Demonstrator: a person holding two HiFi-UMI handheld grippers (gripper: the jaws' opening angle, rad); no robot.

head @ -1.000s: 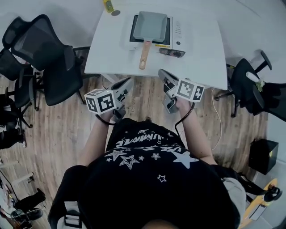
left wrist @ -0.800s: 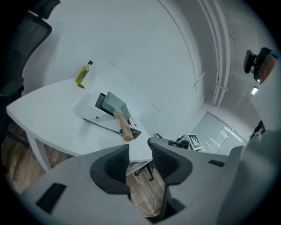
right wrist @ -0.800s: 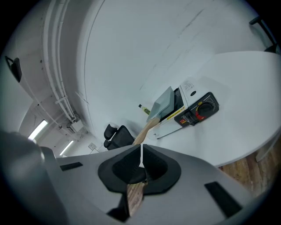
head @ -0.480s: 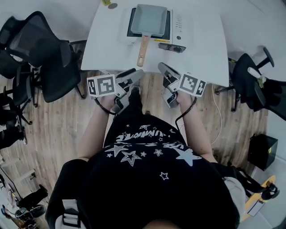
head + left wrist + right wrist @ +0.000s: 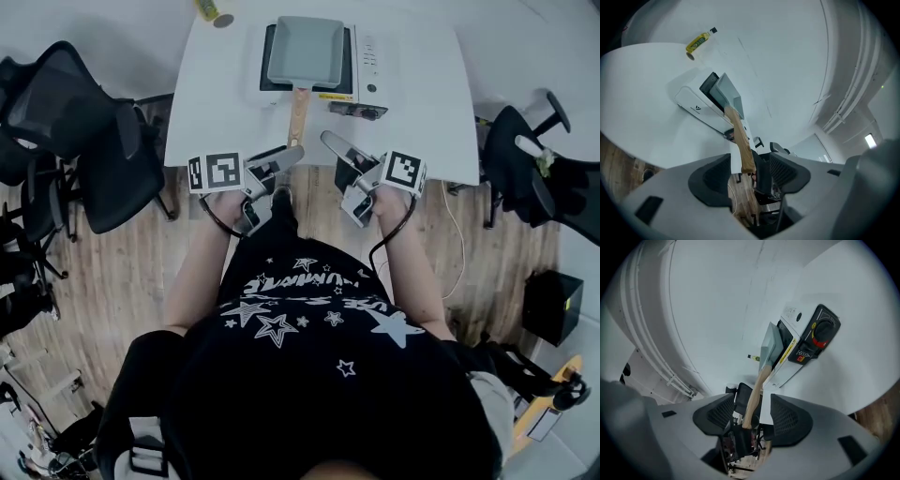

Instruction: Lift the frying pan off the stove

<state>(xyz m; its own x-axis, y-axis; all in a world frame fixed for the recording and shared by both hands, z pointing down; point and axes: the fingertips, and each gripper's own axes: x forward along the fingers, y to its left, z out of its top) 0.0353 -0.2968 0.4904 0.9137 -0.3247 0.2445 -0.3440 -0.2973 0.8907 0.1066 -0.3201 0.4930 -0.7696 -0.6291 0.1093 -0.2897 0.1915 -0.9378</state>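
Nearest to me, low in both gripper views, my jaws are opening. The left gripper (image 5: 749, 177) is spread wide and the right gripper (image 5: 751, 420) is spreading too. Neither pinches anything. The wooden handle (image 5: 299, 101) lines up in each gap, but it lies beyond the pads and touches none of them.

In the head view both grippers hang at the table's (image 5: 422, 103) near edge, mid-frame. The handle's free end is just ahead of them and between their tips. The handle runs up the frame to the grey rectangular pan (image 5: 306, 52). The pan sits flat on the stove (image 5: 370, 66) at the top centre, so it is not yet lifted. A yellow bottle (image 5: 206, 9) lies farther off in the upper left corner.

I think several things could go wrong from here:
- **Tipping:** The handle is long and the pan's weight sits at its far end. If I grip only the tip, the pan will likely tip forward or twist as it rises.
- **Rolling:** The wood looks rounded, so it may roll between my pads.
- **Crowding:** Both grippers aim at one narrow handle, so they could knock each other.
- **Stove:** If I pull toward me instead of lifting straight up, the pan's edge may catch and drag the stove. My right gripper could also bump the knob on the stove's front.
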